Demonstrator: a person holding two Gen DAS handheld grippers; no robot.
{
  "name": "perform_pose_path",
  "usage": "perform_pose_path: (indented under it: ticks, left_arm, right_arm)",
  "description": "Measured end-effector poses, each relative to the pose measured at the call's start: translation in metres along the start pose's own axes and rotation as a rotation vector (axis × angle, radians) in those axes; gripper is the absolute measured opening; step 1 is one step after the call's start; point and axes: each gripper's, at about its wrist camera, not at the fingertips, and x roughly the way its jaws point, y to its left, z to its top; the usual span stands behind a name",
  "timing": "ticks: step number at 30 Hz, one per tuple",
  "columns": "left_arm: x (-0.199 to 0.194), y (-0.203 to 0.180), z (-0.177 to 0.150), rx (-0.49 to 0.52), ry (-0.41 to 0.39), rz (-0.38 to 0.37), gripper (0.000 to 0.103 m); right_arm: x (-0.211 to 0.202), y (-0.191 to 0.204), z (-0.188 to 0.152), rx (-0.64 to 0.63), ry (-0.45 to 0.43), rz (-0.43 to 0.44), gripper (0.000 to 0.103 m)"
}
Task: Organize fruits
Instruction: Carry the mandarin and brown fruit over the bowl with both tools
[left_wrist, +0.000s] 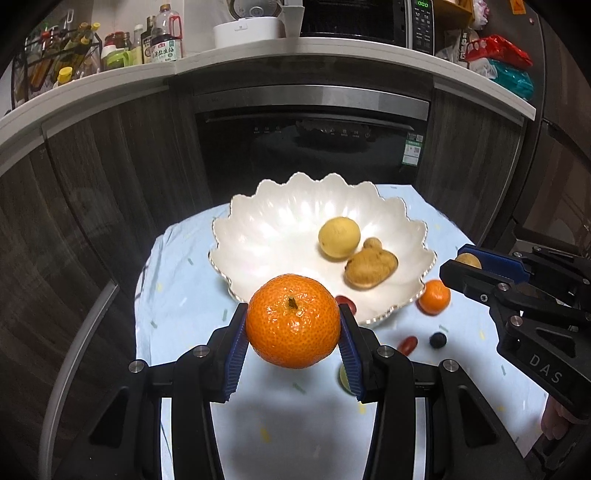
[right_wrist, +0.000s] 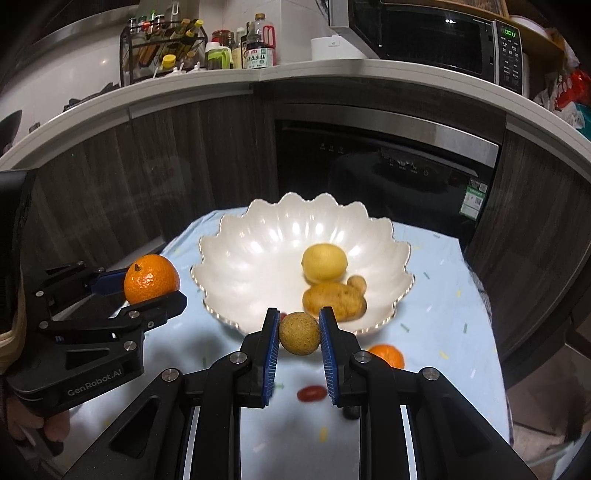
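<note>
Tangerine (left_wrist: 293, 320) clamped in left gripper (left_wrist: 293, 332) fingers, just short of bowl (left_wrist: 258, 236) near rim. Small tan fruit (right_wrist: 299, 333) pinched in right gripper (right_wrist: 298, 339), likewise at near rim; bowl dead ahead.

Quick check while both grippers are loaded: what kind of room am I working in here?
Most likely a home kitchen. A microwave and a rack of sauce bottles sit on the countertop, with a built-in dishwasher or oven below. The work goes on at a small table with a pale blue cloth.
</note>
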Motion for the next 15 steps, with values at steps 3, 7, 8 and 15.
perform_pose_path:
  ticks: [3,7,8,15]
  left_arm:
    - [0.004,0.002,0.008,0.0,-0.003,0.002,0.045]
    - [0.011,0.008,0.017,-0.003,-0.002,0.001,0.045]
    - [0.013,0.01,0.019,-0.004,-0.001,0.003,0.045]
    - [0.03,0.022,0.03,-0.012,0.005,0.001,0.045]
  right_arm:
    - [0.002,0.001,0.006,-0.002,-0.005,0.002,0.023]
    - [0.009,0.002,0.013,-0.004,-0.002,0.008,0.023]
    - [0.009,0.002,0.015,-0.004,-0.002,0.009,0.023]
    - [0.024,0.009,0.026,-0.01,0.001,0.022,0.023]
